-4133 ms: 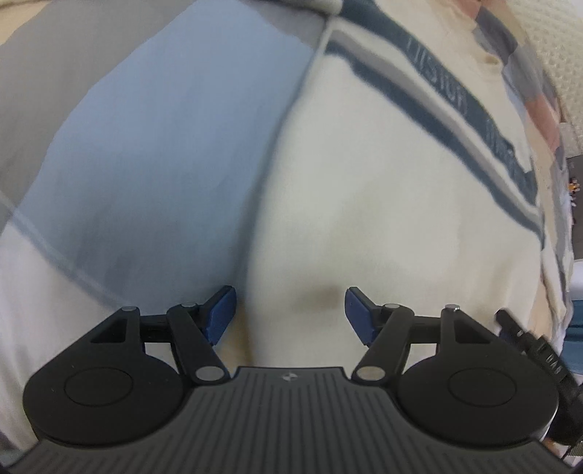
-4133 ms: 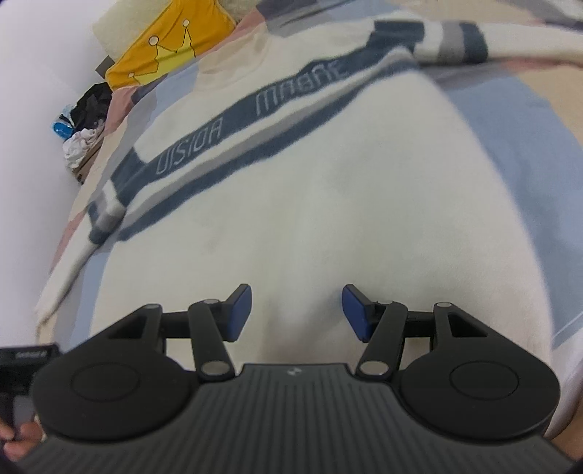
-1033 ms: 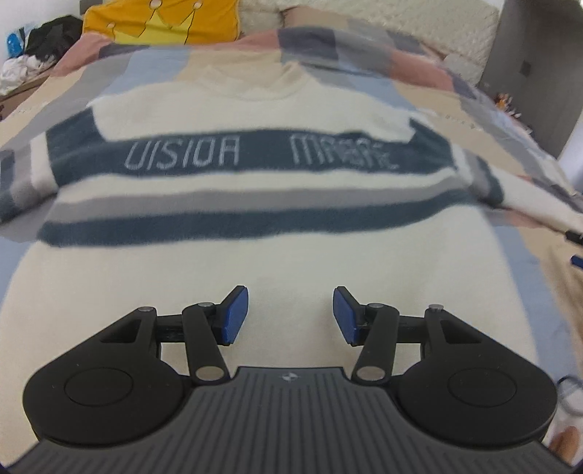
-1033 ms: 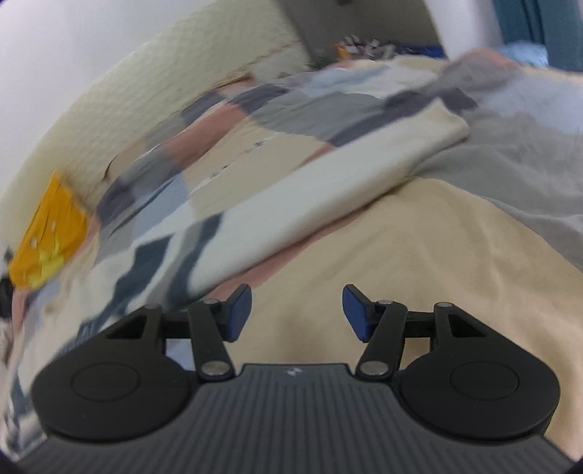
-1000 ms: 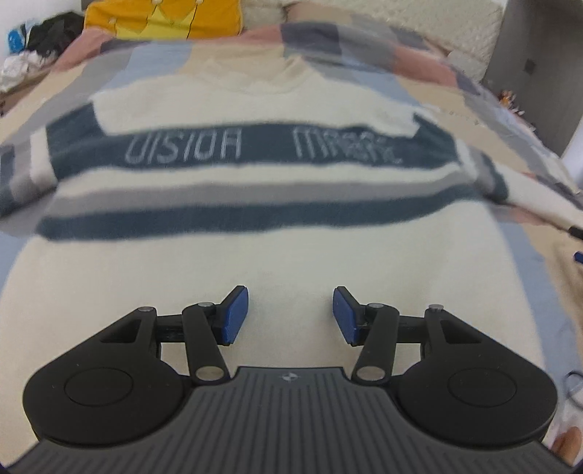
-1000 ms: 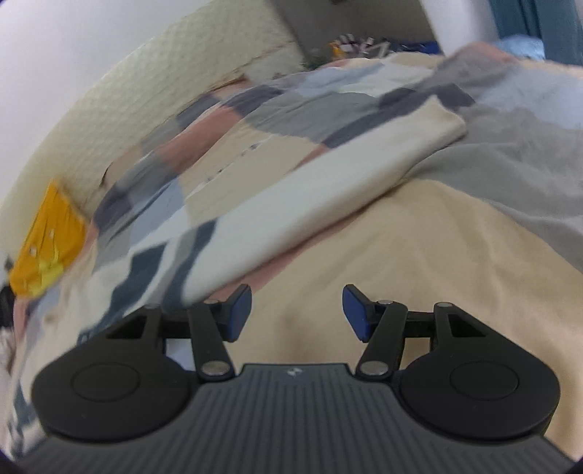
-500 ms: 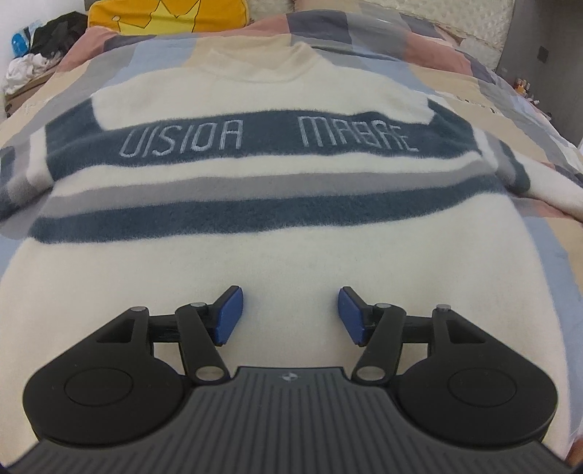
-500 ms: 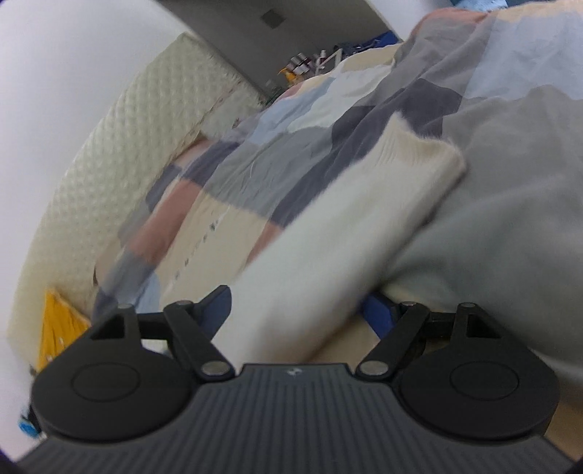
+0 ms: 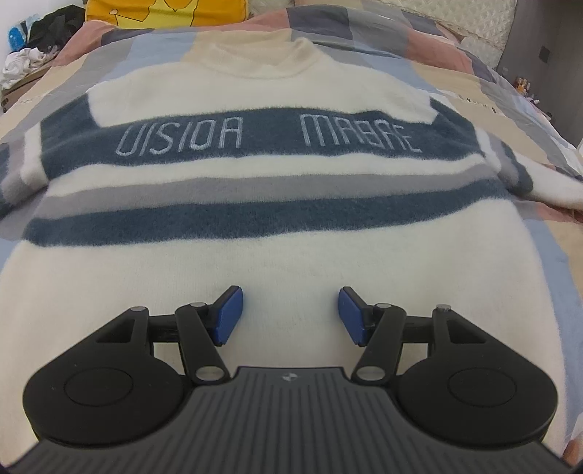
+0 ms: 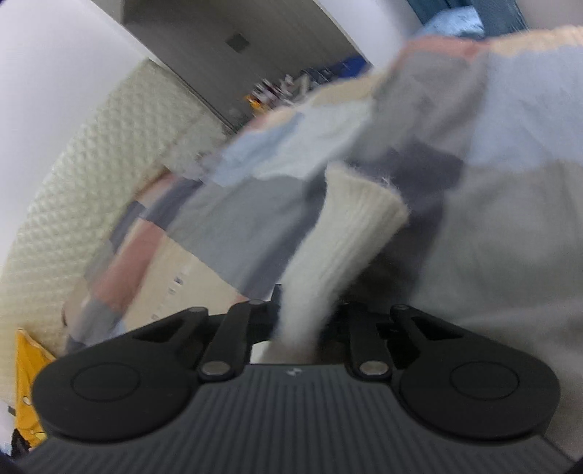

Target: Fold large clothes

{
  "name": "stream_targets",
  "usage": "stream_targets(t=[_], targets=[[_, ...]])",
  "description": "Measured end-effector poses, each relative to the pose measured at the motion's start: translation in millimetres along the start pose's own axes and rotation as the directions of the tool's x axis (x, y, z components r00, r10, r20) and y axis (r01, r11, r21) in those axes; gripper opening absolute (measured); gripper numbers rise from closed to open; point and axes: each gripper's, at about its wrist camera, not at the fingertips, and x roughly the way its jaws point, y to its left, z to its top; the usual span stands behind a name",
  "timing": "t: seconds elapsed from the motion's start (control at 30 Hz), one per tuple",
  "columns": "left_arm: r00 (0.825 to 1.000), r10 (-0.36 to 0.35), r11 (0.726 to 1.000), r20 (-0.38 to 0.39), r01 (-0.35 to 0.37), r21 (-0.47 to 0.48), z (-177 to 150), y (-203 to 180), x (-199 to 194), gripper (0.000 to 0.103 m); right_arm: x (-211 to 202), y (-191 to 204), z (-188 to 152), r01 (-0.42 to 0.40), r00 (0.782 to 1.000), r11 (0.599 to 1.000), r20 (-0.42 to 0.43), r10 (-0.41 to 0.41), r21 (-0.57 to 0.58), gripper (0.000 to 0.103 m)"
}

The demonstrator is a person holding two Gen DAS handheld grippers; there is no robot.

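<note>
The cream knitted sweater with dark blue and grey stripes [image 9: 291, 255] lies flat, front up, on the bed, collar at the far end. I read pale lettering on its upper blue band. My left hand-held gripper [image 9: 289, 315] hangs over the plain cream lower body of the garment; its blue pads [image 9: 227, 315] stand apart with nothing between them.

My right hand-held gripper [image 10: 298, 324] has the ribbed cream sleeve cuff [image 10: 349, 226] of the sweater in it. Its jaws are closing, the sleeve fabric is pinched between them, and the cuff end stands up past the fingertips. This view is blurred.

Under the sweater lies the patchwork bedcover in blue, grey, pink and beige blocks [image 9: 364, 25]. A yellow pillow [image 9: 164, 11] rests at the head of the bed, before a quilted off-white headboard [image 10: 73, 197].
</note>
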Motion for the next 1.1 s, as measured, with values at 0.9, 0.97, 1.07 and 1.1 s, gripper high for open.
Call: stream_targets(t=[0.9, 0.97, 1.07, 1.1], targets=[[0.985, -0.065, 0.968, 0.159, 0.101, -0.231, 24, 123, -98, 0.064, -186, 376, -77, -0.369, 0.881, 0.656, -0.022, 0.473, -0.658, 0.014], [0.982, -0.093, 0.954, 0.166, 0.136, -0.266, 22, 136, -102, 0.064, -197, 393, -104, -0.400, 0.865, 0.617, -0.057, 0.498, -0.678, 0.014], [0.978, -0.103, 0.943, 0.184, 0.155, -0.295, 19, 153, -109, 0.064, -212, 411, -142, -0.432, 0.847, 0.553, -0.109, 0.521, -0.712, 0.014], [0.977, -0.103, 0.939, 0.189, 0.158, -0.305, 18, 158, -111, 0.064, -215, 414, -157, -0.443, 0.841, 0.530, -0.129, 0.526, -0.723, 0.014]])
